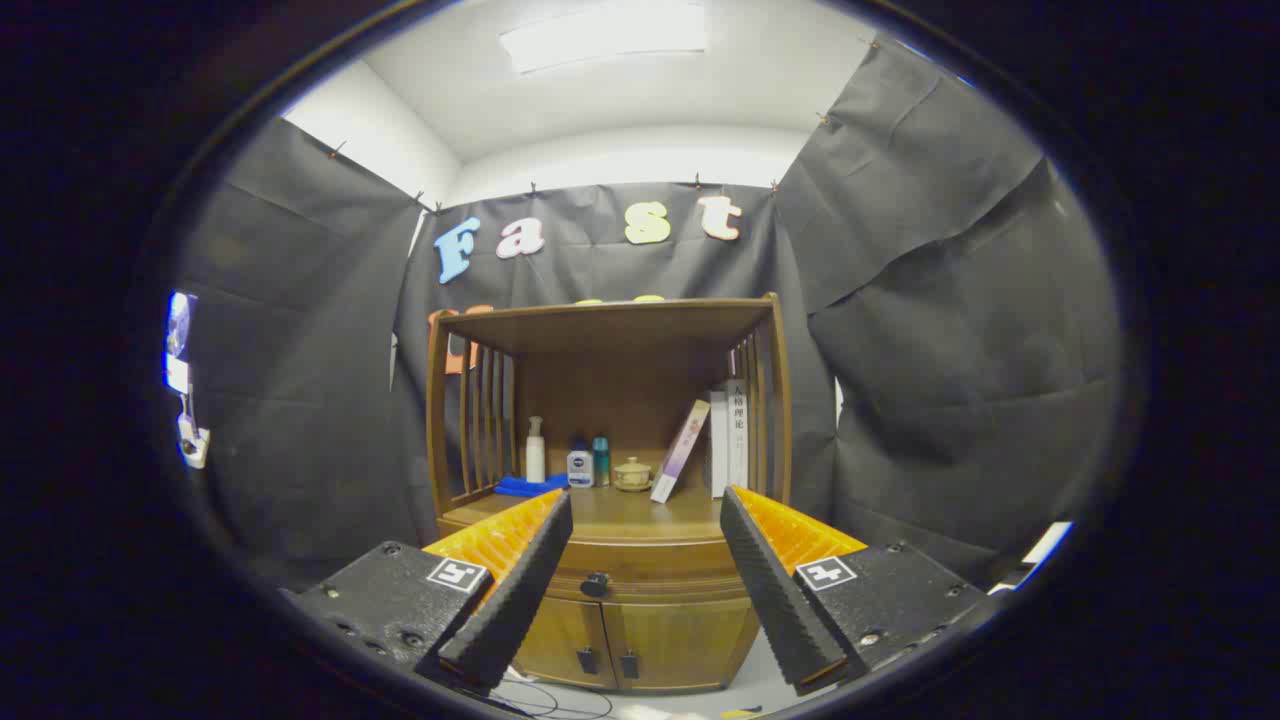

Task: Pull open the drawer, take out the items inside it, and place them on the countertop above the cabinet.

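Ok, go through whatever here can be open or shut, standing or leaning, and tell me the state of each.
drawer: shut, its knob ahead between the fingers
cabinet doors: both shut
gripper: open, holding nothing, short of the cabinet
pump bottle: upright on the countertop
lidded jar: lid on
slim book: leaning against the upright books

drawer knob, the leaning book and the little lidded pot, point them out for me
drawer knob (595,584), gripper view, on its dark front face
leaning book (681,451), gripper view, middle of its cover
lidded pot (632,475), gripper view, on its rounded body
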A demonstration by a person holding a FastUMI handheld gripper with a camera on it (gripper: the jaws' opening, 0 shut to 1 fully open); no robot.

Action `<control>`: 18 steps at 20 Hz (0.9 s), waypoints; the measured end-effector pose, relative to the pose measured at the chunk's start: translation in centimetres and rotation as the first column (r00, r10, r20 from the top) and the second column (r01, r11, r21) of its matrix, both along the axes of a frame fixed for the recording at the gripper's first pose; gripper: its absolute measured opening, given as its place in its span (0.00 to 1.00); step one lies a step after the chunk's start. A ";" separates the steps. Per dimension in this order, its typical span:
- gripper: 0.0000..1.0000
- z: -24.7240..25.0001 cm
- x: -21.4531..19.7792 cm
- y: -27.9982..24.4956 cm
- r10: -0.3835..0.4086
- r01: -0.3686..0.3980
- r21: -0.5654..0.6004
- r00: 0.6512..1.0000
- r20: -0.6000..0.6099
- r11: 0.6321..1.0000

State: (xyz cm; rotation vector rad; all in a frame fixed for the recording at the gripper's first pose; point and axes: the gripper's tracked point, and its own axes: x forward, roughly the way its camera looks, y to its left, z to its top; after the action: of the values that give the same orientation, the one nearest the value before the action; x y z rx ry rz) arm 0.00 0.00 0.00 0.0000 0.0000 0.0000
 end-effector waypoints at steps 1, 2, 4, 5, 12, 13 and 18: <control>0.97 0.0 -0.1 -0.4 -0.019 0.019 -0.009 1.000 -0.001 1.000; 0.97 -0.2 -0.1 -0.5 -0.028 0.027 -0.016 1.000 -0.006 0.999; 0.97 -0.5 -0.2 0.0 -0.020 0.020 -0.007 1.000 -0.019 1.000; 0.97 -0.6 -0.1 0.0 -0.021 0.021 0.001 0.999 -0.026 1.000; 0.97 -1.4 0.4 -0.2 -0.036 0.037 0.023 0.998 -0.049 0.999; 0.97 -1.8 0.6 -0.1 -0.037 0.038 0.019 0.998 -0.054 0.999; 0.97 -5.4 2.3 1.4 0.011 -0.005 0.052 0.993 -0.116 0.999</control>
State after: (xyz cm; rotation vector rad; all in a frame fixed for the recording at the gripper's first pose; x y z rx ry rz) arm 2.34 1.42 -5.38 0.0513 0.1169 0.0083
